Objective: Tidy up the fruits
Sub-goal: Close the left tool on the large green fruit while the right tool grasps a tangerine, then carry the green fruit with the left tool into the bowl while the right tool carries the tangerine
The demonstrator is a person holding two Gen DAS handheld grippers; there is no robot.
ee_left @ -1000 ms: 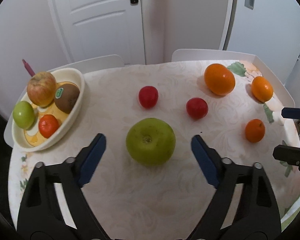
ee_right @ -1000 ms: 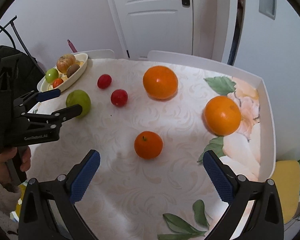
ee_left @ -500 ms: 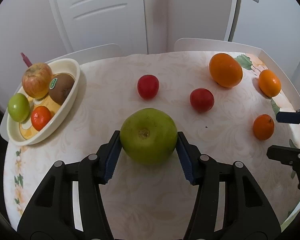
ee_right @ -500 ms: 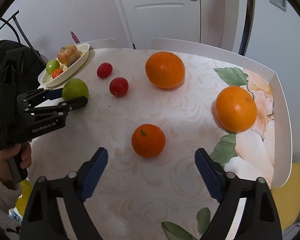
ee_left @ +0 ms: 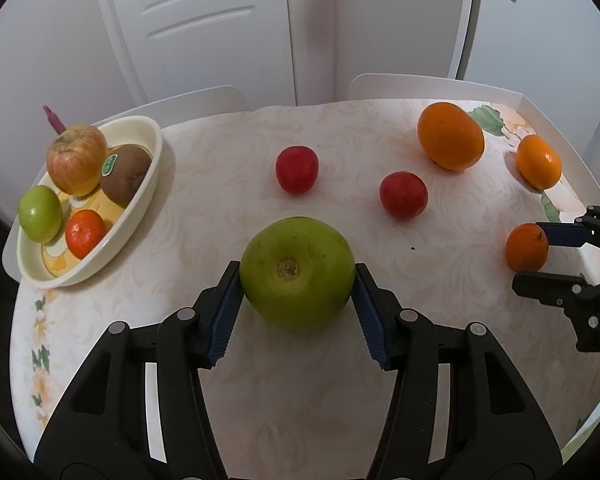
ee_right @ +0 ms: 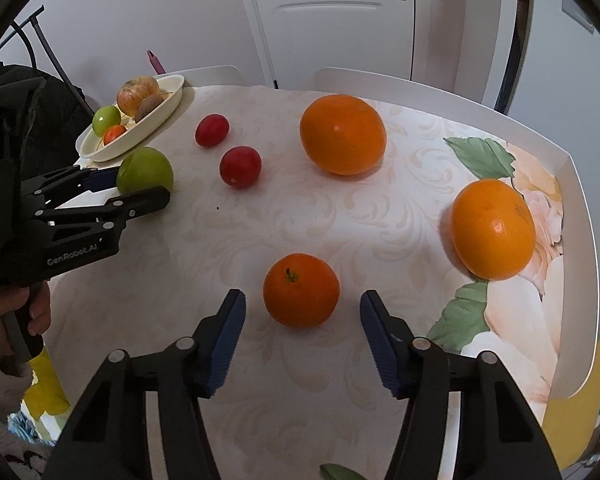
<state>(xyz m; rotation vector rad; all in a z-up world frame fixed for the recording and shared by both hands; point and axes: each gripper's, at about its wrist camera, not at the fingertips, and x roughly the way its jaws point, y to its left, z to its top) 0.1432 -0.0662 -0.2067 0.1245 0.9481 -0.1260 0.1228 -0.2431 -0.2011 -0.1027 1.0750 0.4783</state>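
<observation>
Your left gripper (ee_left: 298, 308) clamps the green apple (ee_left: 297, 272); carry it to the bowl (ee_left: 144, 208) while your right gripper (ee_right: 302, 334), open, straddles the small orange (ee_right: 301, 290).

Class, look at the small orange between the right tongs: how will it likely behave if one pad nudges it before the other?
The small orange is round and rests free on the table, so it would probably roll aside. The right tongs are open with gaps on both sides. Its skin looks firm and smooth, so it could slip.
</observation>
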